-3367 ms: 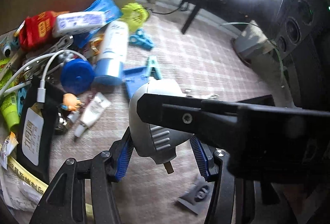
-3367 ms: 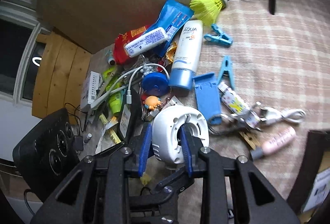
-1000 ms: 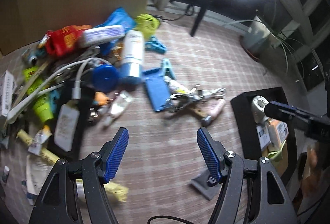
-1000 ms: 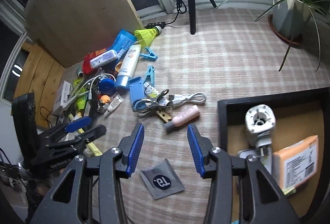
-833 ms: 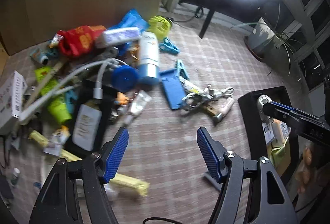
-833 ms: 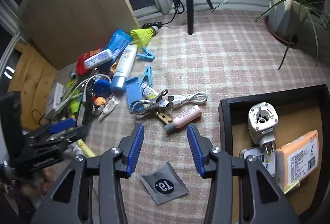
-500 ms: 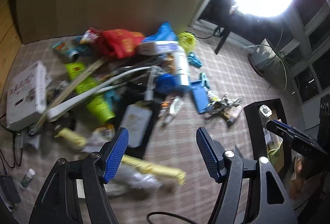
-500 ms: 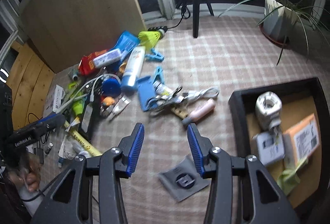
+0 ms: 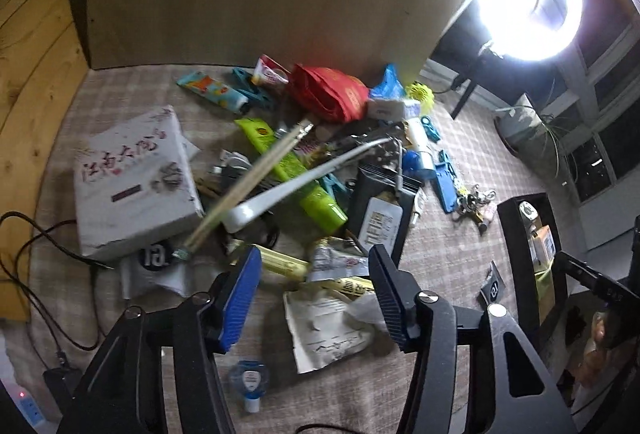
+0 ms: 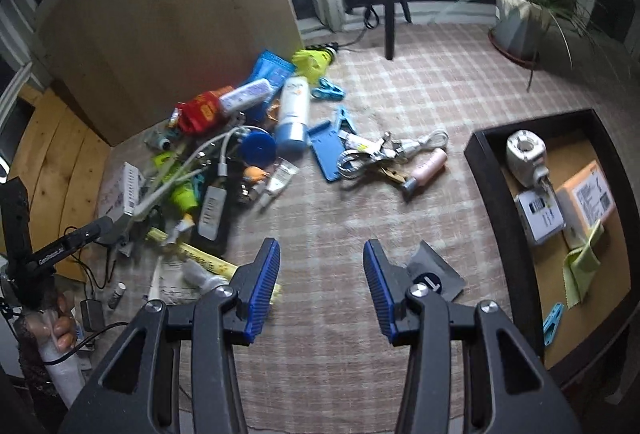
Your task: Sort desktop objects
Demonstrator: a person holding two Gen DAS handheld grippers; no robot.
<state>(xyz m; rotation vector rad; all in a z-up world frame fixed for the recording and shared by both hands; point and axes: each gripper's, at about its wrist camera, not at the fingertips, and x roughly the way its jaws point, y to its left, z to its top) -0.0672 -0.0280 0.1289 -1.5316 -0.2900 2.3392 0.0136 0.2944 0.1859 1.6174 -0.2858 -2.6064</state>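
Left gripper [image 9: 314, 298] above crumpled wrappers [image 9: 332, 322] at the clutter pile's near edge, jaws apart and just closing – nothing clamped, right gripper [image 10: 320, 288] over bare checked cloth [image 10: 400, 106], jaws apart and empty, white plug adapter [image 10: 525, 154] inside black tray [image 10: 492, 202] – beside an orange box [image 10: 588, 198].

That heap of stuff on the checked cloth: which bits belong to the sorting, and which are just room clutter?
Part of the sorting:
- black tray
- white plug adapter in it
- sunscreen bottle
- pink tube
- white box

Just lying about:
- ring light
- potted plant
- wooden board
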